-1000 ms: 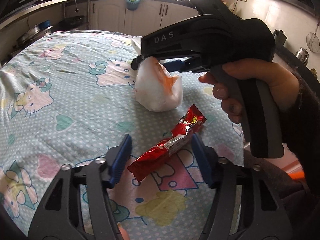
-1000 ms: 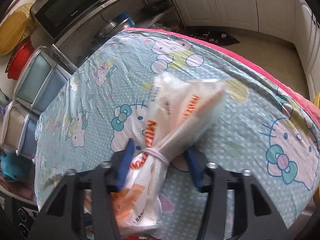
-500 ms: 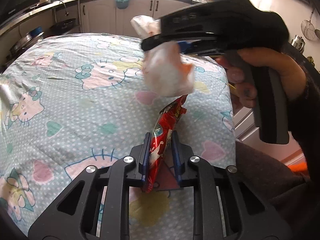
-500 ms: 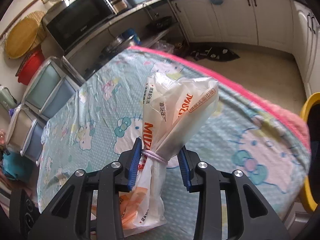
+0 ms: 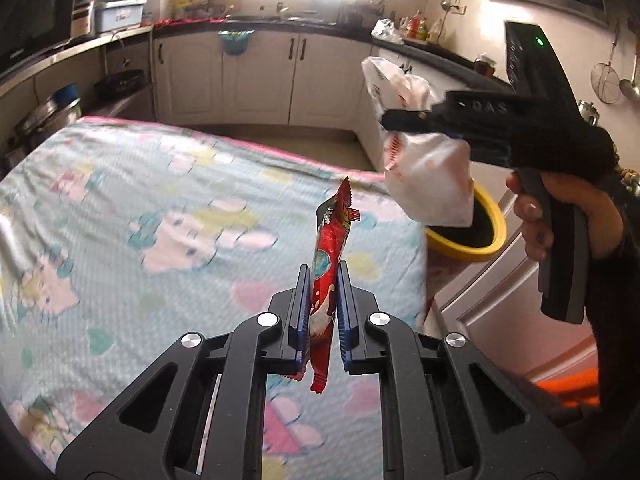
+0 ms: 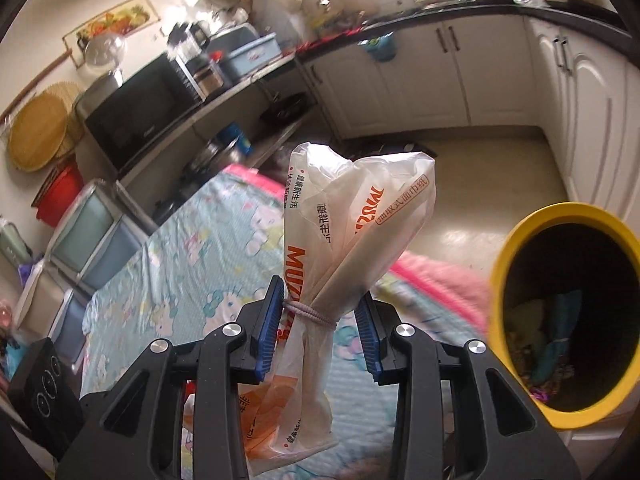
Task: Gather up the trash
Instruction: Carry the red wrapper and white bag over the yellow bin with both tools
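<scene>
the right gripper (image 6: pixel 318 330), clamped on the tied neck of a white plastic bag (image 6: pixel 344 232) printed "muzi" in orange beside chinese text, is the nearer to the yellow bin (image 6: pixel 500 280), which gapes just to its right and lower; the left gripper (image 5: pixel 323 312), pads together on a red snack wrapper (image 5: pixel 330 248) standing upright, long axis vertical, hangs over the patterned tablecloth (image 5: pixel 120 220), the bin beyond the table's right edge, and "das" shows on the right tool

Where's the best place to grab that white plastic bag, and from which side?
At the tied neck of the bag, where a band cinches it into its narrowest bunch. Come side-on with a pad on either side, as the right gripper does; the fuller parts above and below should stop slipping.
</scene>
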Available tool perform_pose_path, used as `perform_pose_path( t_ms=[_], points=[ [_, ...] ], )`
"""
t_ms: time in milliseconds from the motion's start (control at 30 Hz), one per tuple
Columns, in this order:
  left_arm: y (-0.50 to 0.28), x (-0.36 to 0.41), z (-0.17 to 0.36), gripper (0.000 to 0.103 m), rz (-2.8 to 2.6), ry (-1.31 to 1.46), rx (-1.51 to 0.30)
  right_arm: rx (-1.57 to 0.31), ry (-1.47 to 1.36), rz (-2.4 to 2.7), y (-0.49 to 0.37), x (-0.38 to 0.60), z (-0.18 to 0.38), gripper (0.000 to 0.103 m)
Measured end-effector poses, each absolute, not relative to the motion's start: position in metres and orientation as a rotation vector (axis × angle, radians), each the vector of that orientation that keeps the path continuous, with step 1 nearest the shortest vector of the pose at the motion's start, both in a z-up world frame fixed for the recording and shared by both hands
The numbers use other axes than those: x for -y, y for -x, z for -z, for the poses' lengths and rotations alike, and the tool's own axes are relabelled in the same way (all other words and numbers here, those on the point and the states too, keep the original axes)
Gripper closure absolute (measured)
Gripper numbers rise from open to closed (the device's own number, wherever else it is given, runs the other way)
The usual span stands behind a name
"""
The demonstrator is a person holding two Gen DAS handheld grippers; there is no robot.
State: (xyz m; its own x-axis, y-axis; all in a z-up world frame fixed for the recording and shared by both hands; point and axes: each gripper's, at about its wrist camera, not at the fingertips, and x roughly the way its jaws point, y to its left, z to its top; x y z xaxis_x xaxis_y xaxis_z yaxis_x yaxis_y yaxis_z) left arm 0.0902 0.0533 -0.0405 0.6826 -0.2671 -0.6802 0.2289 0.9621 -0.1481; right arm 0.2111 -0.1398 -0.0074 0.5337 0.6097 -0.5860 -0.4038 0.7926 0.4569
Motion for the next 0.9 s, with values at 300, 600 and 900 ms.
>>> perform_pose_path(
  t_ms=[300, 600, 900],
  points=[
    [-0.115, -0.009, 0.018, 0.096, 0.352, 0.036, -0.712, -0.721, -0.32, -0.525, -0.206, 0.205, -0.013, 0.069],
    [-0.132, 0.031, 0.006, 0.096, 0.417, 0.019, -0.67, -0.673, -0.346, -0.445, -0.201, 0.259, -0.022, 0.069],
    [-0.149, 0.069, -0.005, 0.096, 0.478, 0.024, -0.642, -0.623, -0.351, -0.369, -0.194, 0.296, -0.031, 0.069]
  ],
)
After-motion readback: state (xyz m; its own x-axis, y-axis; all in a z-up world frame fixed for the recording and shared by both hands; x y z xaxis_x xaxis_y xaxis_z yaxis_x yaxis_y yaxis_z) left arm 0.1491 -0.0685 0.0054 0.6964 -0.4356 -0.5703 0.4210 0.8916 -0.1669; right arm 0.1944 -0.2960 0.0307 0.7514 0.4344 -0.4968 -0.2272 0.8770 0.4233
